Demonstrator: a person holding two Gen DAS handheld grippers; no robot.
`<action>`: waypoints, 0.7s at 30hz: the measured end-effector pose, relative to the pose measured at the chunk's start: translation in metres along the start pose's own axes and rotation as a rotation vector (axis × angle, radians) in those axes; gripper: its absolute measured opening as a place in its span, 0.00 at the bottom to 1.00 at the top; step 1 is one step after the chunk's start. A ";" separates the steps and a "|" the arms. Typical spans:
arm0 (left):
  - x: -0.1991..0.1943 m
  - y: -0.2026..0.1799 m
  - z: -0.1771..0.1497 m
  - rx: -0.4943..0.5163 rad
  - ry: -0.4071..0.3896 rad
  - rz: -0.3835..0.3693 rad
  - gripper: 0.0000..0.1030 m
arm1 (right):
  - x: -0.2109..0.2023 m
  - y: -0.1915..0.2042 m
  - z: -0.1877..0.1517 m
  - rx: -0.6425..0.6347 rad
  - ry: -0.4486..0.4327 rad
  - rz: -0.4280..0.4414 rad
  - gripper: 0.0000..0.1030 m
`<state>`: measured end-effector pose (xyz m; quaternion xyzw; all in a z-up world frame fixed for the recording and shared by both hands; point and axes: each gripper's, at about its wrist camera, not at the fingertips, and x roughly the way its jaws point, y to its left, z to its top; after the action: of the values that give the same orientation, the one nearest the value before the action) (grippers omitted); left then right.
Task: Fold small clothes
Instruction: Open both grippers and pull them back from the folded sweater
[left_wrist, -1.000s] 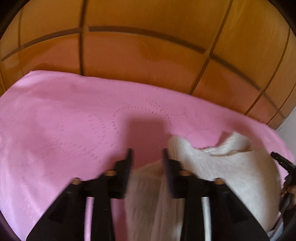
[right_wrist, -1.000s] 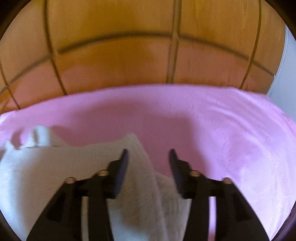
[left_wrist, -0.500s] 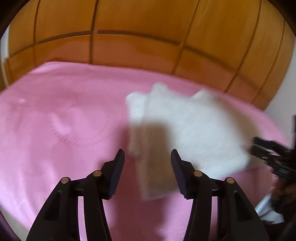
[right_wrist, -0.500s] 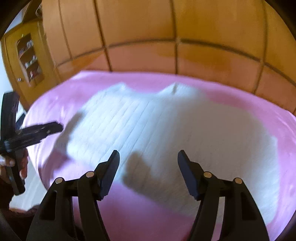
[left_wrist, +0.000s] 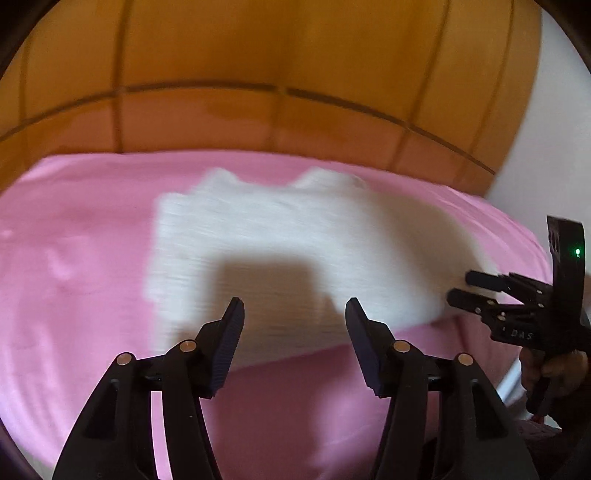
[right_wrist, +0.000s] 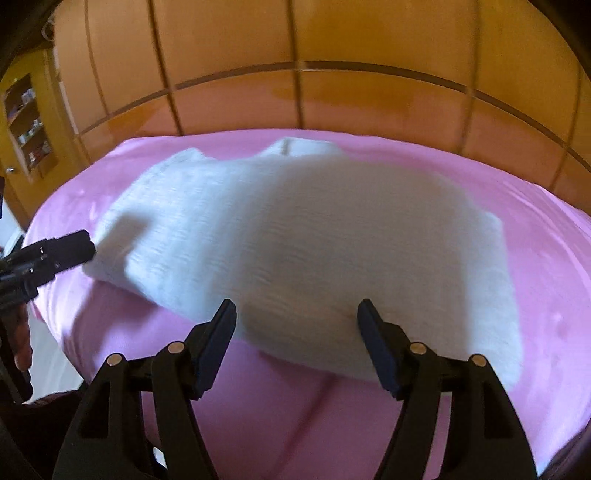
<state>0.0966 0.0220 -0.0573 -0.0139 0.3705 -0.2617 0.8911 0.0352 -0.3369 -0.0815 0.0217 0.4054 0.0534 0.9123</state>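
A white knitted garment (left_wrist: 295, 236) lies flat on the pink bedspread (left_wrist: 74, 280), its neck end toward the wooden headboard. My left gripper (left_wrist: 295, 308) hovers just short of its near edge, jaws opening, nothing between them. In the right wrist view the garment (right_wrist: 314, 236) fills the middle, and my right gripper (right_wrist: 296, 308) hangs over its near edge with jaws wide apart and empty. Each gripper shows in the other's view: the right gripper (left_wrist: 461, 290) at the garment's right corner, the left gripper (right_wrist: 74, 245) at its left corner. The frames are motion-blurred.
A wooden panelled headboard (left_wrist: 280, 118) rises behind the bed. A wooden cabinet with shelves (right_wrist: 26, 122) stands at the far left, and a white wall (left_wrist: 546, 110) at the right. The bedspread's front edge (right_wrist: 277, 424) drops away below the grippers. A hand (left_wrist: 561, 369) holds the right gripper.
Both grippers let go of the garment and drew back toward the bed's near edge, jaws spreading. The garment now lies flat on the bedspread, fully in view.
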 end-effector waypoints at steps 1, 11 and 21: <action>0.012 -0.008 -0.001 0.010 0.027 -0.014 0.54 | 0.002 -0.007 -0.004 0.013 0.015 -0.020 0.66; 0.037 -0.021 -0.011 0.029 0.103 0.103 0.56 | 0.010 -0.019 -0.023 0.035 0.046 -0.073 0.72; 0.007 0.001 0.018 -0.012 0.019 0.255 0.69 | -0.013 0.003 0.000 0.028 -0.037 -0.005 0.81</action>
<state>0.1130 0.0169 -0.0491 0.0304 0.3793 -0.1439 0.9135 0.0263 -0.3356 -0.0713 0.0345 0.3891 0.0451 0.9195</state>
